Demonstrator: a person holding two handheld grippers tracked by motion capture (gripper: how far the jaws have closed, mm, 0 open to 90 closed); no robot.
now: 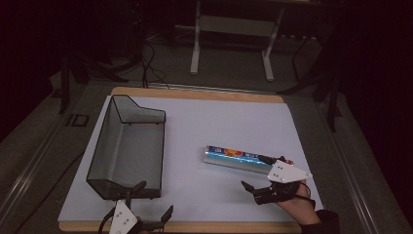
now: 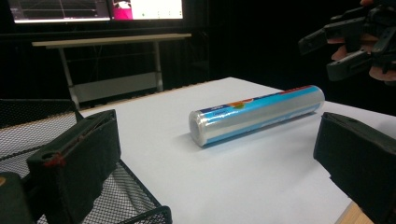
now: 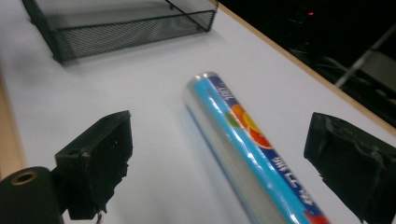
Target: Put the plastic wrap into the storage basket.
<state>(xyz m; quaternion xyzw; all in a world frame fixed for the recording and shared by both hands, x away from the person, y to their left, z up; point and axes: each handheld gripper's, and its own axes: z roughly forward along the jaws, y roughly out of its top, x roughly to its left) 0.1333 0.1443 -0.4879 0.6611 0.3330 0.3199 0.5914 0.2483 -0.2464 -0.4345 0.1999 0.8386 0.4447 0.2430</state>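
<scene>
Lying flat on the white table [image 1: 204, 117], the foil roll [image 1: 246, 160] points its long axis toward the right claw [image 1: 262, 174], which hangs just over the roll's near end, jaws apart and straddling it. The left claw [image 1: 155, 204], also spread, sits farther off by the mesh tray [image 1: 127, 146]. Beyond the table the room is dark, with a desk frame.

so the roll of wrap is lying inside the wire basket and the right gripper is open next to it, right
Not quite. The roll of wrap lies on the white table, outside the wire basket and apart from it, as the high view shows. The rest holds: the right gripper is open next to the roll, its jaws spread either side of it in the right gripper view.
</scene>
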